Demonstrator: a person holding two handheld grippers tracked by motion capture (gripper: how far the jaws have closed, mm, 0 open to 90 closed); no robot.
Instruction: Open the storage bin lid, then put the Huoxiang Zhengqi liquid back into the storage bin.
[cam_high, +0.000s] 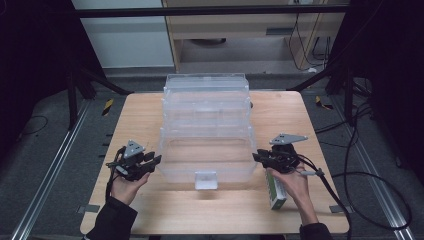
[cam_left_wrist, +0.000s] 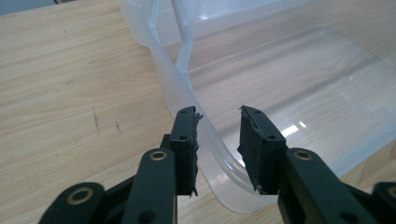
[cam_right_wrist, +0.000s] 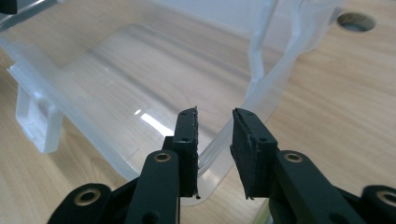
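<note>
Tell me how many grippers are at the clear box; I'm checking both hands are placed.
2. The left gripper straddles the clear plastic box's near-left rim; the right gripper straddles its near-right rim.

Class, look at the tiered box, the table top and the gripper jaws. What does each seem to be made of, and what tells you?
Tiered box: likely clear, glossy plastic; the wood shows through its walls and light glints off it.
Table top: pale wood or wood-look laminate, matt, with visible grain lines.
Left gripper jaws: black rigid plastic or metal with bolt holes; their pads look like dull rubber, frayed at the edges.
</note>
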